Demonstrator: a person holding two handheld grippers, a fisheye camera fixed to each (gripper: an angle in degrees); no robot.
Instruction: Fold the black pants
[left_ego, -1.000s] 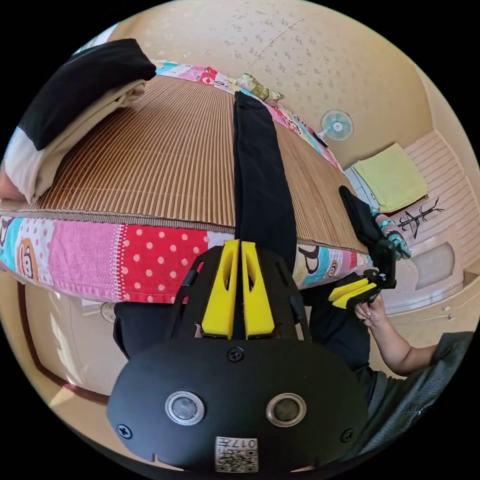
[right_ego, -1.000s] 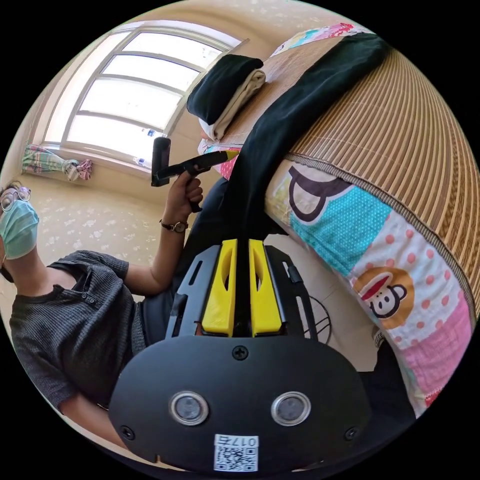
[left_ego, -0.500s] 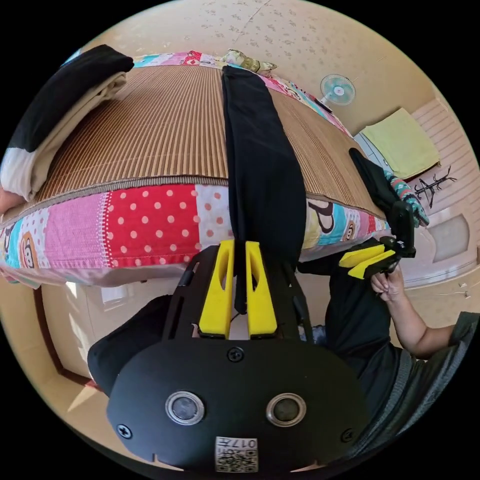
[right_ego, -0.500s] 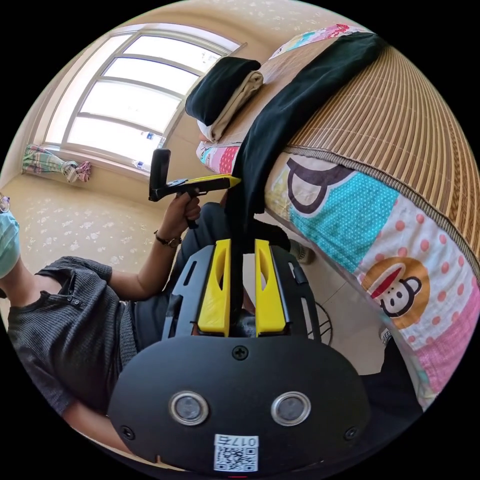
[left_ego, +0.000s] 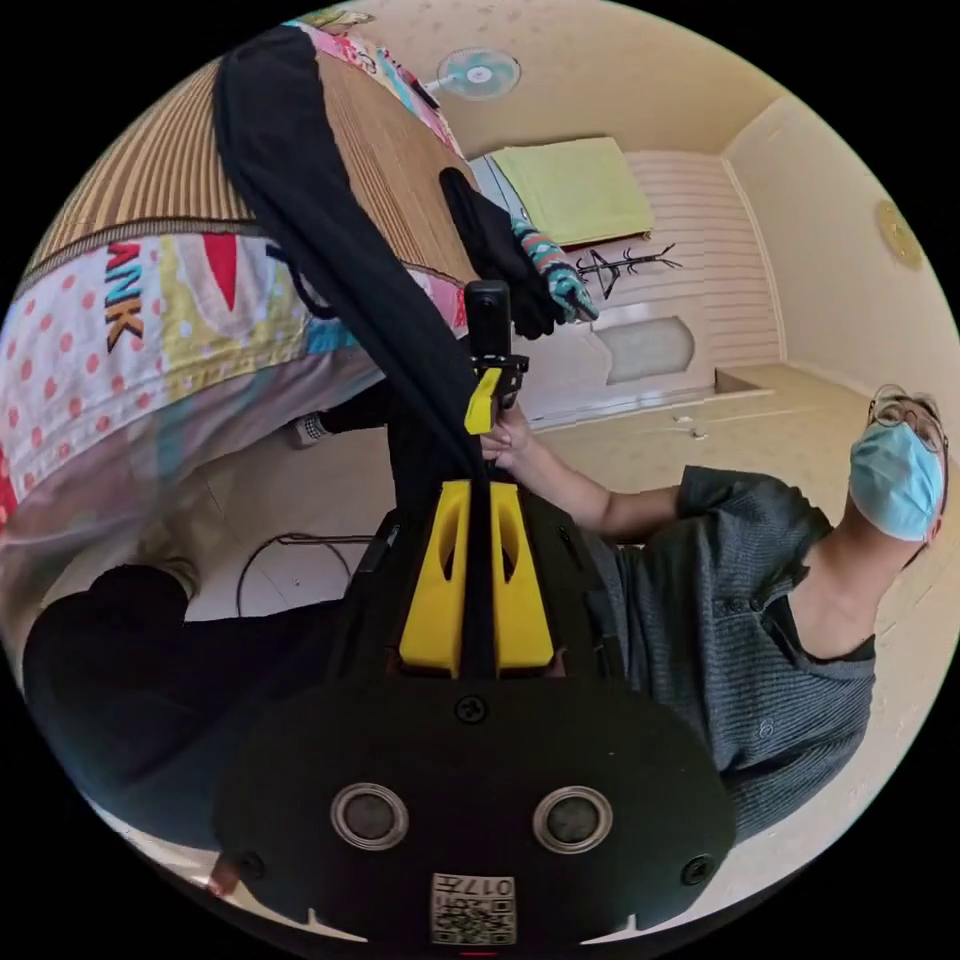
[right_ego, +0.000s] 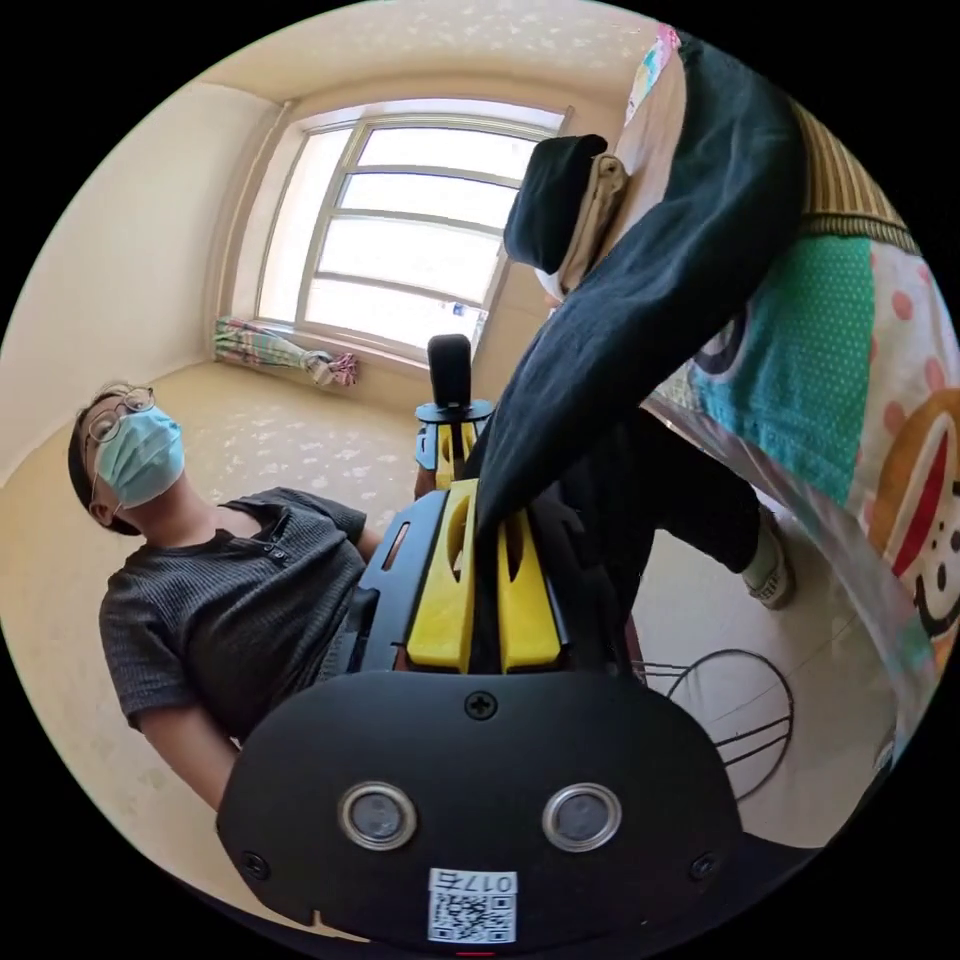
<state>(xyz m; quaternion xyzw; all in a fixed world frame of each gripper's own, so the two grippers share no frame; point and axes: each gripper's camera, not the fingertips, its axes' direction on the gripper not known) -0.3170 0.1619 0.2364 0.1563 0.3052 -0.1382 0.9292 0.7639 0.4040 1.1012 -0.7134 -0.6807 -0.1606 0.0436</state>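
**Two hand-held grippers, one pair of black pants, half off the bed**

Two grips, both live. Your left hand-held gripper (left_ego: 476, 590) has its yellow jaws pressed together on the near end of the black pants (left_ego: 330, 250); your right hand-held gripper (right_ego: 486, 590) is likewise clamped on the cloth, with a dark strip running between its jaws. In the left gripper view the right one shows up close beside the left.

Item: the black pants. Drawn into a long band from both grippers, up over the edge of the bed (left_ego: 130, 330) and along the woven mat (left_ego: 170, 170).

Risks, as judged:
- Slip. The cloth looks bunched thin in each jaw; a sharp pull could tear it free.
- Drag. The band bears on the quilted edge of the bed; more pull may haul the far end off the mat onto the floor (right_ego: 720, 620).
- Twist. With your hands so near each other, the legs may rope up and fold crooked.
- Snag. Dark clothing (left_ego: 500, 250) hangs at the bed's corner near the band.

Room:
- Open floor beneath and behind your hands.
- A wire loop (right_ego: 740, 710) lies on the floor beside the bed; keep hanging cloth apart from it.
- Folded stack (right_ego: 570, 210) sits on the mat, beside the band's far run.
- The mat between them looks free for laying the pants flat.
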